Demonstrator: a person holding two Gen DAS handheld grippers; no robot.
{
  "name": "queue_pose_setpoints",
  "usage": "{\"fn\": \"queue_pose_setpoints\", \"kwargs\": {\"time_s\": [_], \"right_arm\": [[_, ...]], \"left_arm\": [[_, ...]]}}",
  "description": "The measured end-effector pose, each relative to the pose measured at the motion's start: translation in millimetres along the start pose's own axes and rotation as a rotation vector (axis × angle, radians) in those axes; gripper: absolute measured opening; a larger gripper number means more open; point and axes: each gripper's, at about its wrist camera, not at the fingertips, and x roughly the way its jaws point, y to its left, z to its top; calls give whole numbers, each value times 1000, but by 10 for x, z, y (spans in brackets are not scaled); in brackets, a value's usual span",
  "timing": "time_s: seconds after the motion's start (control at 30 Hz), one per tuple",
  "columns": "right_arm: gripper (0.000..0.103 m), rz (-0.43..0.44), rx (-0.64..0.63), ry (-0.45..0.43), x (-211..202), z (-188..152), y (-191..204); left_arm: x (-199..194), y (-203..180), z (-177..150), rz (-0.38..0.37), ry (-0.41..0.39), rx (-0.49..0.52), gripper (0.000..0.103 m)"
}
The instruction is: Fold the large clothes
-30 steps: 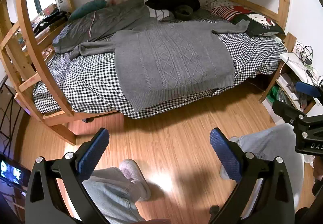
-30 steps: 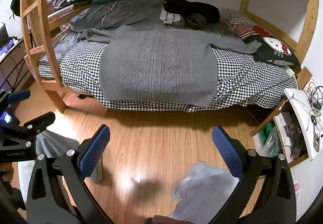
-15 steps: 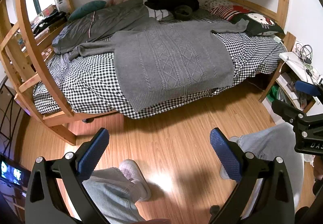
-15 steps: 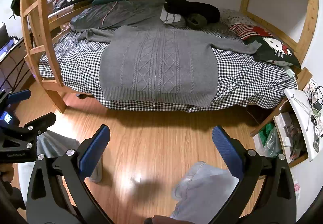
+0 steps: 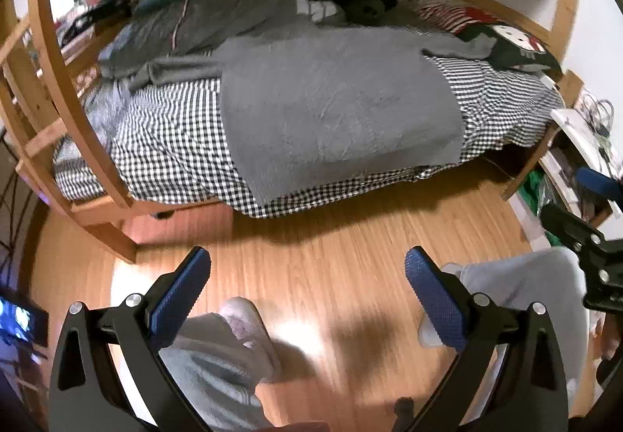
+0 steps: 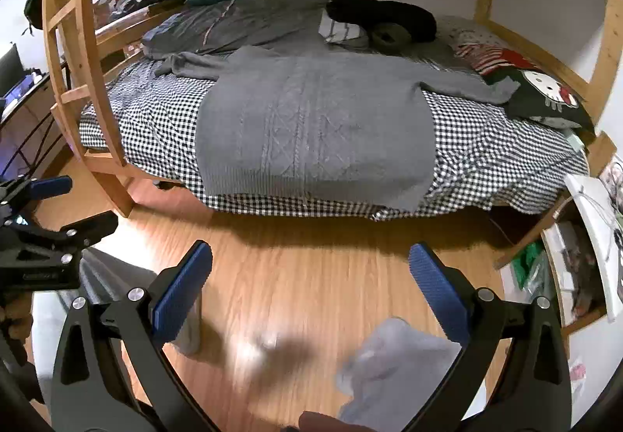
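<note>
From my seat, bare wood floor (image 6: 311, 276) runs open at 12 o'clock up to the bed (image 6: 486, 163) edge. The wooden ladder (image 6: 78, 54) blocks 10 o'clock, a cluttered shelf (image 6: 576, 268) crowds 3 o'clock, and a dark pillow (image 6: 545, 101) sits at 2 o'clock.

Black tongs (image 5: 307, 292), blue textured pads (image 5: 180, 294)

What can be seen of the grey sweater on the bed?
The sweater is a large grey cable knit with a ribbed hem. It lies flat and unfolded across the checked bedding, both sleeves spread sideways, its hem hanging over the near edge of the bed. Neither pair of tongs touches it.
</note>
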Motion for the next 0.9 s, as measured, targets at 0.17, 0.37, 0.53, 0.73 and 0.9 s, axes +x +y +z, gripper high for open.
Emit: {"fn": "queue_pose_setpoints", "kwargs": {"time_s": [0.17, 0.37, 0.53, 0.73, 0.9], "right_arm": [[100, 33, -20, -60, 277, 237, -21], [100, 71, -77, -106, 592, 632, 3], [100, 119, -94, -154, 779, 1092, -47], [100, 122, -103, -204, 950, 1577, -177], [100, 100, -141, -260, 1076, 1691, -218]], "left_arm": [[321, 122, 277, 0, -5, -22, 99], [628, 374, 746, -2, -27, -92, 99], [731, 624, 1254, 43, -50, -156, 99], [874, 909, 1748, 129, -73, -228, 99], [1256, 1155, 2005, 61, -25, -331, 99]]}}
